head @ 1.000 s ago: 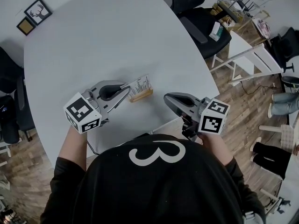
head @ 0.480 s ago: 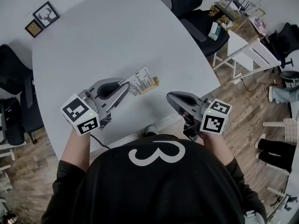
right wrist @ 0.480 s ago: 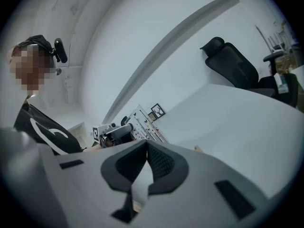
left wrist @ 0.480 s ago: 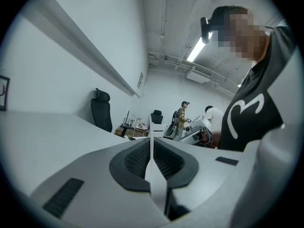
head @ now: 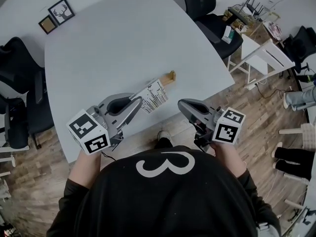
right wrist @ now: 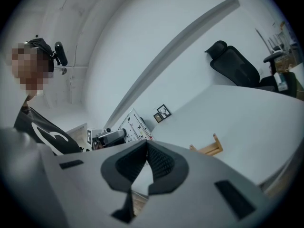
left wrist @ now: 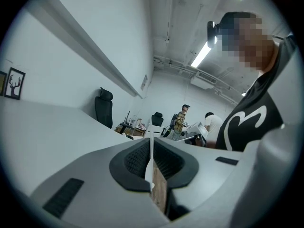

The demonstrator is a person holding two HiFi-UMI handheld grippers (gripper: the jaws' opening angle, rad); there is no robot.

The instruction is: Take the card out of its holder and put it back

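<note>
Holding: left tool point(head: 137, 101) clenched on the card point(head: 153, 96), lower centre.
right tool point(head: 181, 104): clenched, empty.
holder point(head: 169, 77): on counter point(head: 123, 43), just beside card.

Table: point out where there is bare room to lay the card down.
Bare: the wide stretch of table between the picture frames at the far corner and the wooden holder, and the far side beyond the holder. Crowded: only the near edge, where the left gripper holds the card beside the right gripper.
</note>
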